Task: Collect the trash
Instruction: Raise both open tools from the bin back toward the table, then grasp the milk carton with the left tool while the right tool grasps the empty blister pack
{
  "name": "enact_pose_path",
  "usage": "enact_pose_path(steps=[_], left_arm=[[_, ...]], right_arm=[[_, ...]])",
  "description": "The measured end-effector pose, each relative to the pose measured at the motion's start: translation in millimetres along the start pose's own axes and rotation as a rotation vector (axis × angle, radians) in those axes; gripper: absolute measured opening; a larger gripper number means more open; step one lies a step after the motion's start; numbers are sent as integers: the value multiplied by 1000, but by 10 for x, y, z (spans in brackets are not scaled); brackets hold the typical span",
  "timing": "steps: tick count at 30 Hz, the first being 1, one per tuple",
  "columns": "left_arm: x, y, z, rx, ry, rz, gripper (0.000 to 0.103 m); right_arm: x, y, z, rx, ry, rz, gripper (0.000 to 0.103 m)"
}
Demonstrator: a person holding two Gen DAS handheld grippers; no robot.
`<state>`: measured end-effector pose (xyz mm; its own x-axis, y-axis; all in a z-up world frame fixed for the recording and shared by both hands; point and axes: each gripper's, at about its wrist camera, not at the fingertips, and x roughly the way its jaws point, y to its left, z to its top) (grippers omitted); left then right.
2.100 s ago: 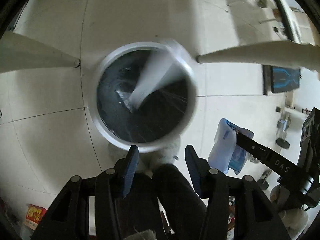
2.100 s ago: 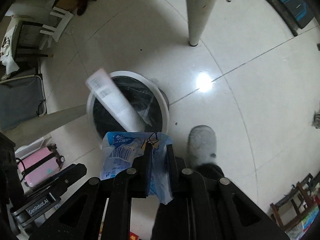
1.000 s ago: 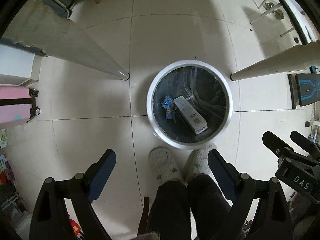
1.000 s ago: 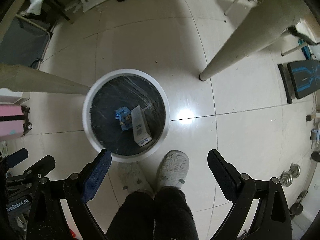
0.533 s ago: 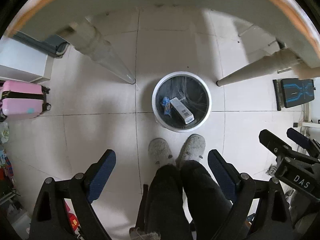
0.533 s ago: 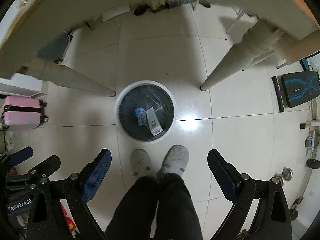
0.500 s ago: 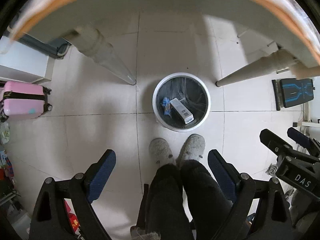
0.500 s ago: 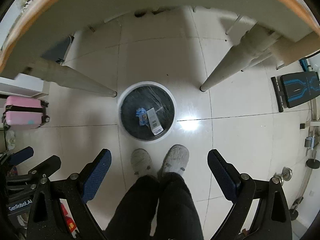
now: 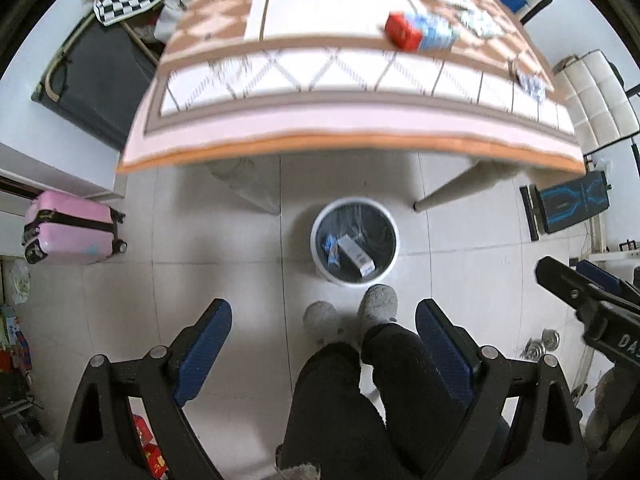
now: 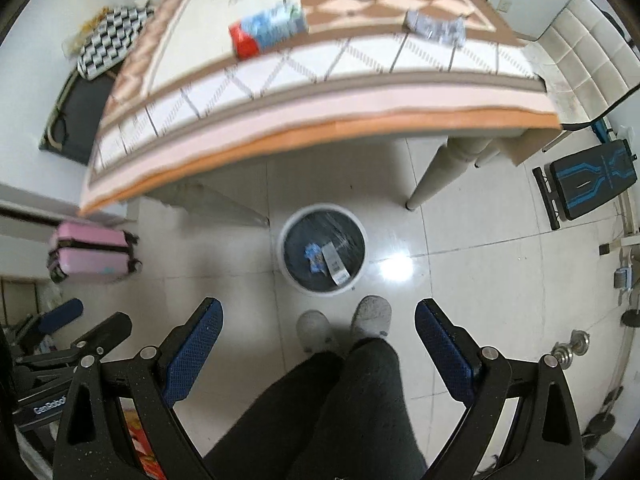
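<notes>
A white round bin (image 9: 391,222) with a dark liner stands on the floor under the table edge; it also shows in the right wrist view (image 10: 362,232). Inside lie a white box (image 9: 355,255) and a blue wrapper (image 9: 330,246). On the table (image 9: 320,120) lie a red and blue pack (image 9: 416,34), a crumpled wrapper (image 9: 530,82) and more litter. In the right wrist view I see the same pack (image 10: 268,34) and a silver wrapper (image 10: 436,26). My left gripper (image 9: 323,330) and right gripper (image 10: 318,326) are both open and empty, high above the floor.
The person's legs and grey slippers (image 9: 378,302) stand just before the bin. A pink suitcase (image 9: 70,228) is at the left. A white chair (image 10: 580,60) and a blue-black bench (image 10: 592,178) are at the right. Table legs (image 10: 444,176) flank the bin.
Both grippers have risen well above the bin, and the table top with its litter has come into view. The box and blue wrapper dropped earlier lie in the bin.
</notes>
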<state>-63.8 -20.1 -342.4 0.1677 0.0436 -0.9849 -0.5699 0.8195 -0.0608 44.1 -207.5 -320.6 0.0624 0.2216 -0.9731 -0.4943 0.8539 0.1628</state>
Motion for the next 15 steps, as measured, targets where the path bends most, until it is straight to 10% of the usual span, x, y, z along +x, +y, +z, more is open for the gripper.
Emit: enact_pose_path(steps=[8, 15], left_arm=[[-256, -339, 871, 21, -109, 46, 94], [13, -1027, 1919, 291, -134, 163, 93]], right_arm=[[-310, -482, 854, 137, -66, 7, 98], [-18, -999, 1934, 125, -20, -53, 98]])
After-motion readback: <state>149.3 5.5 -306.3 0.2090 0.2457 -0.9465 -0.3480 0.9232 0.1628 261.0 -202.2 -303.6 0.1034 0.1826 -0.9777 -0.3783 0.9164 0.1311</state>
